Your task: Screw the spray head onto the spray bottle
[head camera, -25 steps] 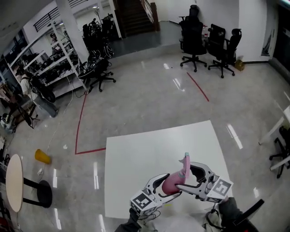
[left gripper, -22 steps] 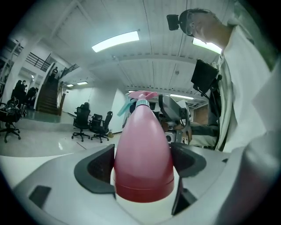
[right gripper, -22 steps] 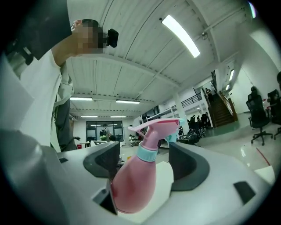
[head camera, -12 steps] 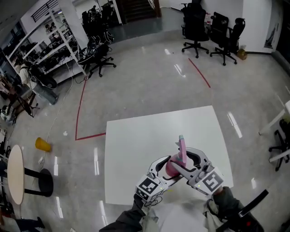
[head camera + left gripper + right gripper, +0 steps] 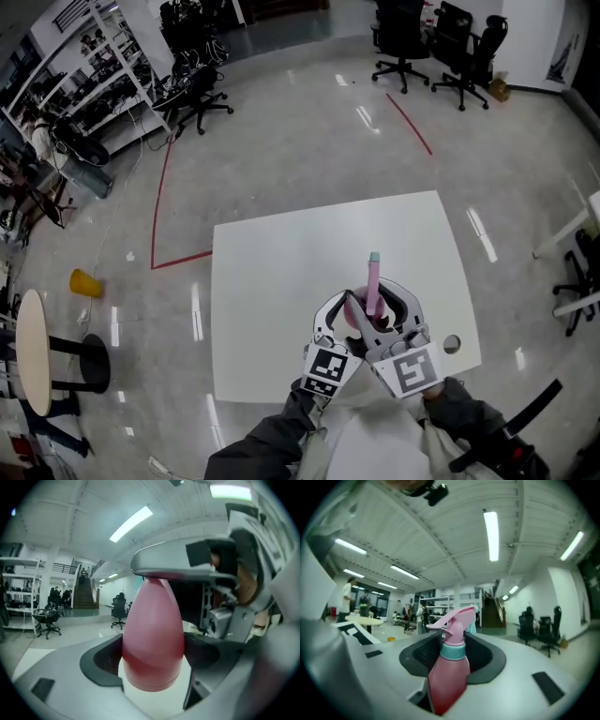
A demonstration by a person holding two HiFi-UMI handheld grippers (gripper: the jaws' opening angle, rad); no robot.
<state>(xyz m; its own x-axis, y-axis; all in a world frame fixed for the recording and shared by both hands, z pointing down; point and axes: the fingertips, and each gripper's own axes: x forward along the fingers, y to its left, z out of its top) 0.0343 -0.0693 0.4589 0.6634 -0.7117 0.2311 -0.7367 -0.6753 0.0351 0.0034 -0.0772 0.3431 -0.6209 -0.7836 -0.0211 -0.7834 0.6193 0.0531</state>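
Drawn closer over the table (image 5: 262, 281), with left gripper (image 5: 152, 660) clamped round the spray bottle (image 5: 152, 620) belly. Just been closing right gripper (image 5: 453, 654) onto the spray head (image 5: 457, 620) collar (light, slick plastic). Best gripped there.

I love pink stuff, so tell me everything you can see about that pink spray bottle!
The spray bottle is shiny pink plastic, with a rounded body narrowing to a teal collar and a pink spray head on top. It is held roughly upright over the white table. The left gripper clamps its body; the right gripper has jaws that have just been closing and sit round its collar.
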